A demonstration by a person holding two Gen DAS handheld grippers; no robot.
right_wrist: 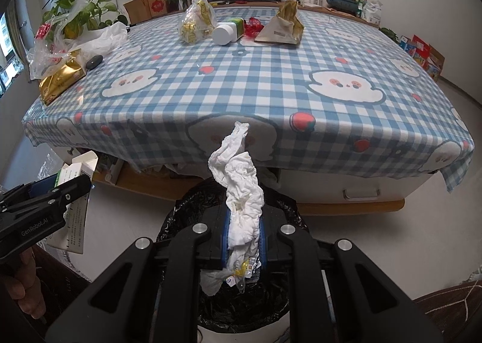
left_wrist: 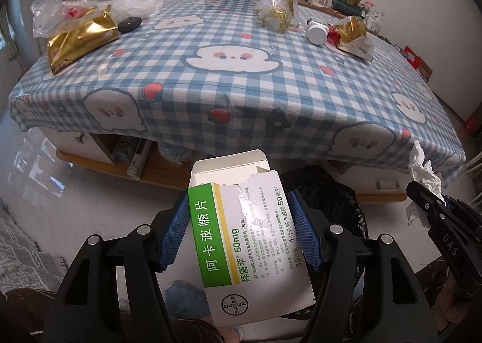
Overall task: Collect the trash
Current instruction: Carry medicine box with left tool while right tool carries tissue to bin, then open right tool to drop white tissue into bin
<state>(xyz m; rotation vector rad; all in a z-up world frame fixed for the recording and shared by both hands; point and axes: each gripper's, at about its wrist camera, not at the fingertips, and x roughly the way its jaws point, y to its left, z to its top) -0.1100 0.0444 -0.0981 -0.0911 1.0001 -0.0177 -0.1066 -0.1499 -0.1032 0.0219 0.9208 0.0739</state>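
Note:
My left gripper (left_wrist: 239, 224) is shut on a torn white and green medicine box (left_wrist: 244, 234), held in front of the table beside the bin. It also shows in the right wrist view (right_wrist: 72, 175). My right gripper (right_wrist: 243, 230) is shut on a crumpled white tissue (right_wrist: 238, 180), held directly above a bin lined with a black bag (right_wrist: 241, 309). The tissue also shows in the left wrist view (left_wrist: 423, 171). The bin's black bag (left_wrist: 337, 201) lies behind and right of the box.
The table with a blue checked cloth (right_wrist: 271, 77) carries a gold packet (right_wrist: 60, 79), clear plastic bags (right_wrist: 57, 41), a bag of gold wrappers (right_wrist: 195, 19), a white bottle (right_wrist: 224, 34), a gold and white pouch (right_wrist: 284, 26) and a dark remote (right_wrist: 94, 62).

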